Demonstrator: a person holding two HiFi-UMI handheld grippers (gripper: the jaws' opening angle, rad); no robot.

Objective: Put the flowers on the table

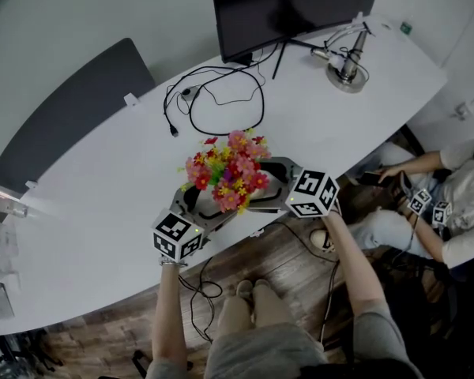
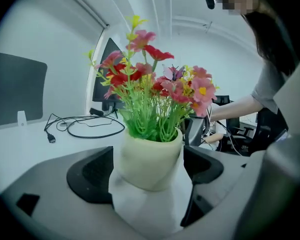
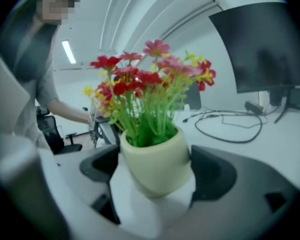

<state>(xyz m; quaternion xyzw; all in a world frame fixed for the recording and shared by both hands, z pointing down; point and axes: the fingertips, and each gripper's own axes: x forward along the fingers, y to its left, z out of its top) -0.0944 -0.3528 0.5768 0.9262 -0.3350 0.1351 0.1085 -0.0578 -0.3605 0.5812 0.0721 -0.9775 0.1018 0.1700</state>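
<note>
A bunch of red, pink and yellow artificial flowers (image 1: pixel 227 172) stands in a cream pot (image 2: pixel 150 161) with a white lower part. It is held over the near edge of the white table (image 1: pixel 103 204). My left gripper (image 1: pixel 209 204) comes in from the left, and its black jaws press both sides of the pot (image 2: pixel 147 169). My right gripper (image 1: pixel 261 186) comes in from the right, also shut on the pot (image 3: pixel 155 171). The pot leans slightly in both gripper views. In the head view the blooms hide the pot.
A dark monitor (image 1: pixel 288 6) stands at the table's far side, with a looped black cable (image 1: pixel 221 93) in front of it and a round metal stand (image 1: pixel 347 73) to its right. A dark chair back (image 1: pixel 71 117) is beyond the table. A seated person (image 1: pixel 450 204) is at right.
</note>
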